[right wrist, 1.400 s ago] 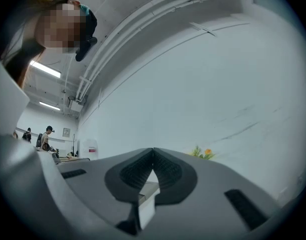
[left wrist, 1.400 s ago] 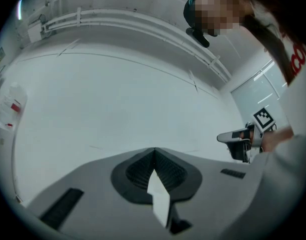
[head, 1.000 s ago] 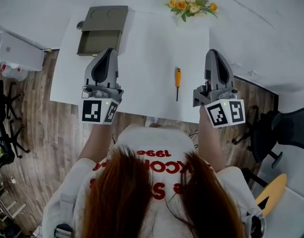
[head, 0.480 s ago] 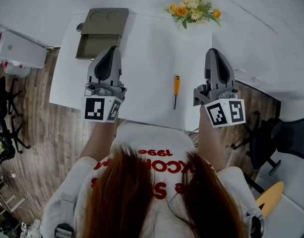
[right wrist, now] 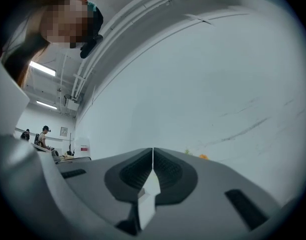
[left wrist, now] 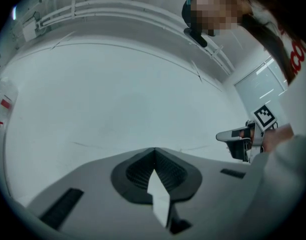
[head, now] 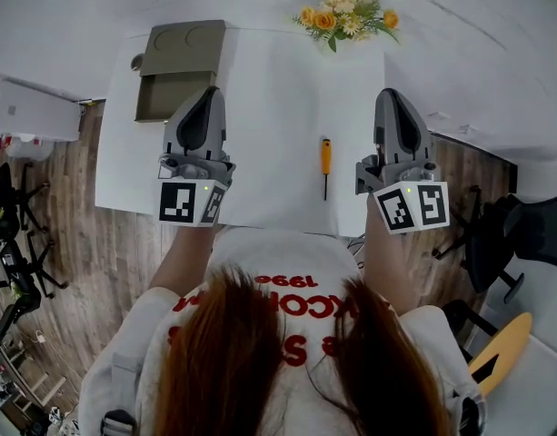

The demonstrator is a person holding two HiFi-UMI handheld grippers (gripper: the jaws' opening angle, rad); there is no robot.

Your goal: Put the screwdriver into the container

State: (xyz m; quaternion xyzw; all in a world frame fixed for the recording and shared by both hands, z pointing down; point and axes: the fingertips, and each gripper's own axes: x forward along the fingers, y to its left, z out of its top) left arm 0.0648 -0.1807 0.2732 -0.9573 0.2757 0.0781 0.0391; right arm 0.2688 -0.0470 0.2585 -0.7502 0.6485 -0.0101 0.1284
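1. Nearest the camera in the head view is a person's long reddish-brown hair [head: 260,361] over a white shirt with red print (the print is mostly covered by the hair and cannot be read). The head and shoulders hide part of the near edge of the white rectangular table [head: 269,89].
2. The forearms reach forward. Each hand is hidden under the grey gripper it holds, behind that gripper's black-and-white marker cube.
3. The left gripper [head: 206,95] has its jaws pressed together with nothing between them. Its own view shows the pads meeting [left wrist: 153,151] against a pale wall.
4. The right gripper [head: 392,96] is also closed and empty, its jaws meeting [right wrist: 153,151] in its own view.
5. The orange-handled screwdriver with a thin black shaft [head: 325,166] lies flat on the table between the two grippers. It is near the right one, well apart from the left one and touches neither. Its shaft points toward the person.
6. Farther left, the olive-grey rectangular container with its lid folded back [head: 164,96] sits at the table's far left corner. The left gripper's tip overlaps its right edge in the picture, and whether they touch cannot be told.
7. Farthest away, a small bunch of orange and yellow flowers [head: 344,16] lies at the table's far edge.
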